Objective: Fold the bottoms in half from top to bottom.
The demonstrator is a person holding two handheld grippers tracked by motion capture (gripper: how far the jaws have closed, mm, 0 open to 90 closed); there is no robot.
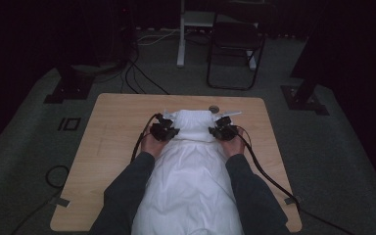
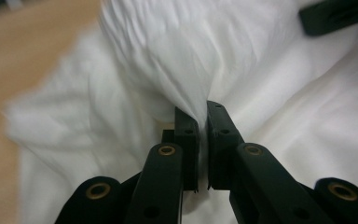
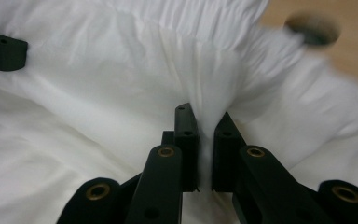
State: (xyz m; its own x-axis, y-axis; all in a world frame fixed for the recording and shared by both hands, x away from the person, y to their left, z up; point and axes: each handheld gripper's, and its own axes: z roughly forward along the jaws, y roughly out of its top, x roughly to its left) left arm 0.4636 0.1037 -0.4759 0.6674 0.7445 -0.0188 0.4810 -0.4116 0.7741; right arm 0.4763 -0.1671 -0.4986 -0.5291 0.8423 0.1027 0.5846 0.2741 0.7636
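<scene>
Where each hand-held gripper pinches, white cloth bunches.

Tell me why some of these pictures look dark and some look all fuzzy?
The high view is dim: the room behind the table is nearly black, and the white cloth is the brightest thing. In the left gripper view, the cloth and table edge smear with blur, while the left gripper stays sharper. In the right gripper view, the round hole looks soft.

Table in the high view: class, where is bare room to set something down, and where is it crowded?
Bare wood lies left of the white cloth up to the table edge, and in a narrower strip right of it. The middle is crowded: cloth, left claw, right claw, both gripping it.
</scene>
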